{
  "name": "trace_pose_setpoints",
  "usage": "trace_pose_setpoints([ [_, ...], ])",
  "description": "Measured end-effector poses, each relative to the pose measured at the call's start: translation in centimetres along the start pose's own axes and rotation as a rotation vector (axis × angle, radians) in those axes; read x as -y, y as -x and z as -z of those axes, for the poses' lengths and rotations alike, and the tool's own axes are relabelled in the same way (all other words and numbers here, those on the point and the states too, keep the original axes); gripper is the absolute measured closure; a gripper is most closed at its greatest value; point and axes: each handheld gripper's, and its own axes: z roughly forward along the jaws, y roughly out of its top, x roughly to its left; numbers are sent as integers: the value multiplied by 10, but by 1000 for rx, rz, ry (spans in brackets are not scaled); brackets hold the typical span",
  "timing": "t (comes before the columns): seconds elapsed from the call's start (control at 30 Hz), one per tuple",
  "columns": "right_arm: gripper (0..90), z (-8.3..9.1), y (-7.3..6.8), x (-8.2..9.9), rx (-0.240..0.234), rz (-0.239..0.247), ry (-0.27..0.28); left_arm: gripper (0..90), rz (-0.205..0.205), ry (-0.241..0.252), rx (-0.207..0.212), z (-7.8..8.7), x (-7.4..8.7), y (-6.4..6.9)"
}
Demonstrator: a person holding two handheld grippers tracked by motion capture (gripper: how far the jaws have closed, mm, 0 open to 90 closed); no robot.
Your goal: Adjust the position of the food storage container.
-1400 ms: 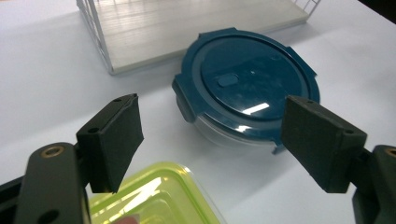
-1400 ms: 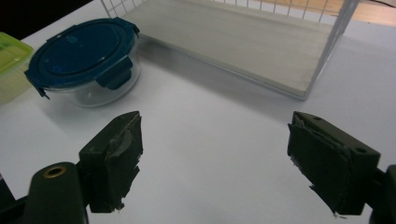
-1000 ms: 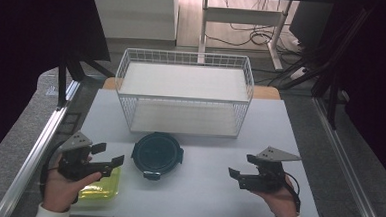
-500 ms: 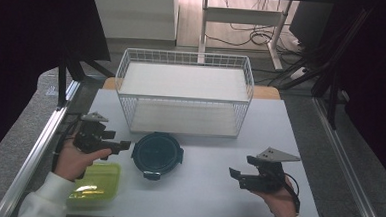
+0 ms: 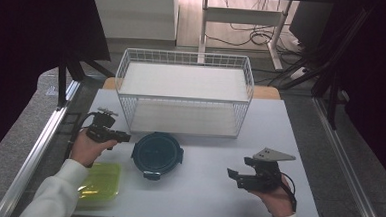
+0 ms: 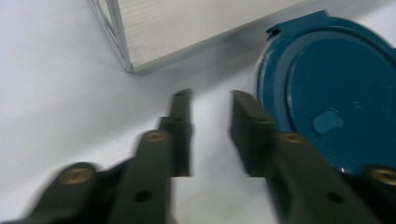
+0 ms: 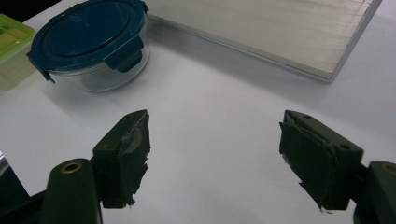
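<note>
A round glass container with a dark blue clip lid sits mid-table in front of the wire rack. My left gripper lies just left of it, pointing right at its rim. In the left gripper view the blue lid is close on the right of my left gripper. Its jaws have just been closing and now stand a narrow gap apart with nothing between them. My right gripper rests at the table's front right, open wide over bare table. In the right gripper view, my right gripper faces the container.
A white wire rack with a pale shelf board stands at the back of the white table; its corner and board are near both grippers. A yellow-green lidded box lies at the front left, under my left forearm.
My left hand has moved away from the yellow-green box, forward and up beside the blue-lidded container, and its jaws have narrowed. The right hand has stayed put.
</note>
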Motion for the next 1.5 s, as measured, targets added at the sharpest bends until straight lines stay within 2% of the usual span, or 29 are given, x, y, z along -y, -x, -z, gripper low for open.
trace_pose_setpoints([
  [0.13,246,-2,1,1,0,-3,1,865,-14,-29,6,-12,-3,-2],
  [0.23,247,-4,3,2,-2,-8,-7,898,-24,-45,12,-22,-4,-1],
  [0.5,248,-9,7,7,1,-23,-19,900,-57,-66,55,-35,-5,5],
  [0.53,248,-10,8,7,0,-27,-21,900,-69,-66,41,-36,-5,7],
  [0.7,248,-11,8,8,1,-25,-24,900,-77,-64,53,-38,-5,6],
  [0.87,248,-12,9,9,0,-26,-26,900,-91,-73,46,-37,-5,8],
  [0.93,249,-13,9,9,-1,-28,-30,900,-100,-73,69,-38,-4,11],
  [1.03,249,-14,8,9,-2,-26,-33,900,-125,-85,31,-38,-3,17],
  [1.3,251,-16,5,9,-9,-18,-39,900,-158,-95,14,-37,-1,22],
  [1.5,252,-18,4,9,-13,-15,-42,900,-180,-102,22,-38,1,30],
])
